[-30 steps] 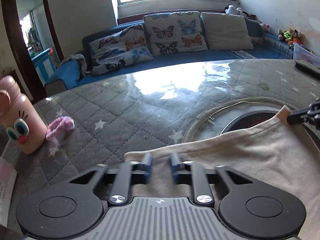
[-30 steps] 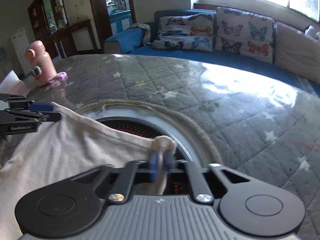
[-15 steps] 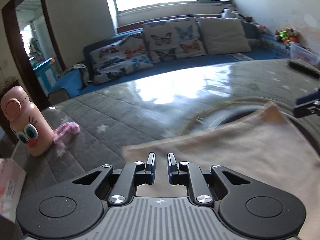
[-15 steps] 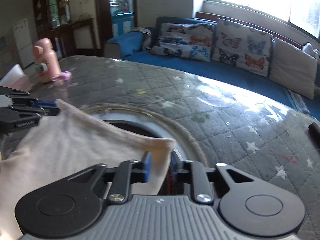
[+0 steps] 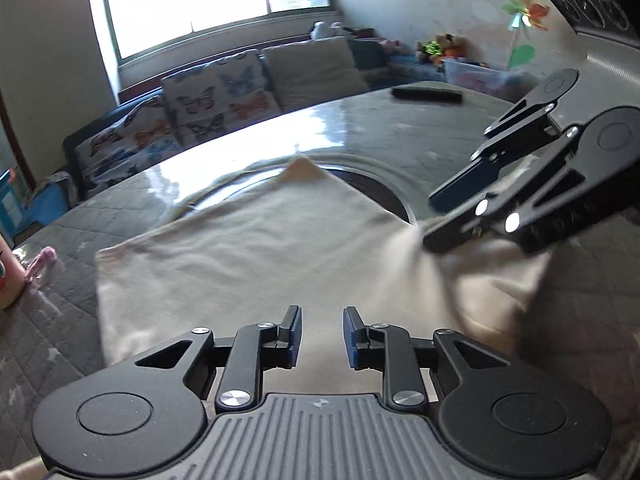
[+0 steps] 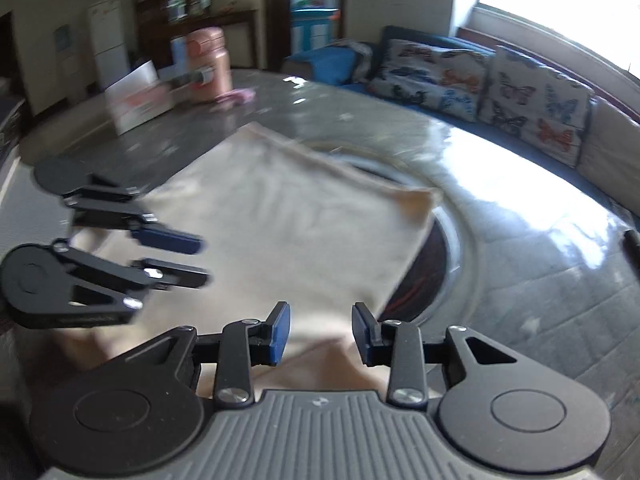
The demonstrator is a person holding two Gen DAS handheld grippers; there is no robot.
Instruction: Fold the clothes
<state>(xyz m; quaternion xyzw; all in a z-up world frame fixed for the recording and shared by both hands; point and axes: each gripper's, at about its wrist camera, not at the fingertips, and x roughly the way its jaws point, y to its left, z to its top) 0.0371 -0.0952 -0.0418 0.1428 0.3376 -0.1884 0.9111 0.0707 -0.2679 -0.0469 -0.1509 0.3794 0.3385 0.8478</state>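
Beige cloth, a soft garment (image 5: 256,256) whose exact kind cannot be told, lies spread on the quilted grey table cover (image 5: 400,120), with its far corner reaching over the round dark recess (image 6: 424,276) in the middle of the table. Near the right-hand edge the fabric bunches up into a thick fold.

Both tongs are parted with clear gaps between their blue pads. Seen from its own camera, the left gripper (image 5: 322,338) hovers over the near hem with nothing between its fingers. The right gripper (image 6: 322,334) is likewise spread wide above the cloth and grips nothing; in the left view it appears just over the bunched fold, too blurred to say whether its lower finger touches the fabric.

By my judgement one fold has been laid and the hands are between grasps. The next move calls for picking two fresh points along an edge, closing on a single layer or the doubled layer on purpose, and lifting evenly so the cloth does not skew.

Beyond the garment stand a pink bottle (image 6: 208,66), a white box (image 6: 136,100), a dark remote (image 5: 426,94) and a sofa with butterfly cushions (image 6: 480,76).
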